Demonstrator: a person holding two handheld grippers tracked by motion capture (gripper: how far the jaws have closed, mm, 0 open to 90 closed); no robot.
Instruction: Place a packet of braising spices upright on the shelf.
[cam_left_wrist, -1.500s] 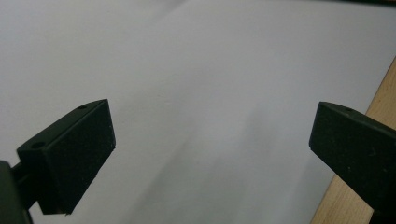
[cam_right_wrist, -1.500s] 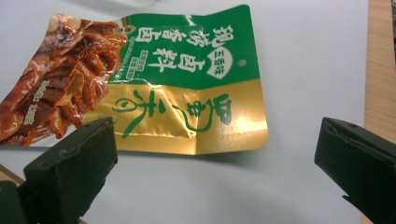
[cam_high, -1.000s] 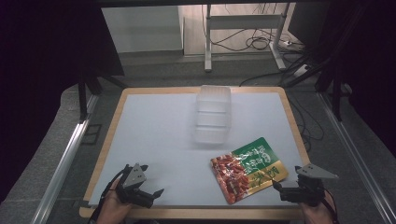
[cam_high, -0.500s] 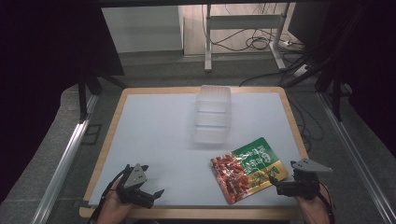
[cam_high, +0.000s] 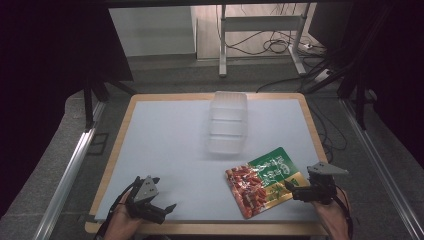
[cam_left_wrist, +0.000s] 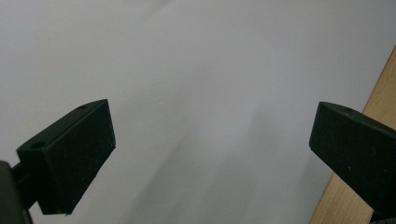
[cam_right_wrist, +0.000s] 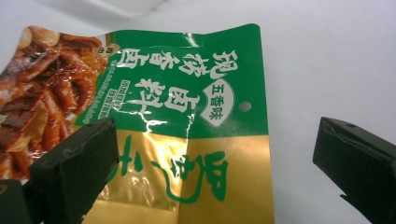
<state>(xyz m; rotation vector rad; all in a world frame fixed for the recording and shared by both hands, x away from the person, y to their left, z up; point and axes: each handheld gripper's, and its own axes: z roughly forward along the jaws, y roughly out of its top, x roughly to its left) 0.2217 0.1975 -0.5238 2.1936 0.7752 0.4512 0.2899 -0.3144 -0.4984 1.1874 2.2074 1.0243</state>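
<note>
Since a second ago our right gripper (cam_high: 300, 190) has slid in to the seasoning packet (cam_high: 264, 181), jaws wide over its gold end; we judge the packet light, limp and slick, best pinched at that edge; our left gripper (cam_high: 159, 209) rests wide, empty.

Left hand-held gripper (cam_high: 161, 210) and right hand-held gripper (cam_high: 291, 188) both hang low, jaws spread wide apart.

grey floor (cam_high: 165, 75), dark surroundings, metal stand (cam_high: 260, 22)
</note>
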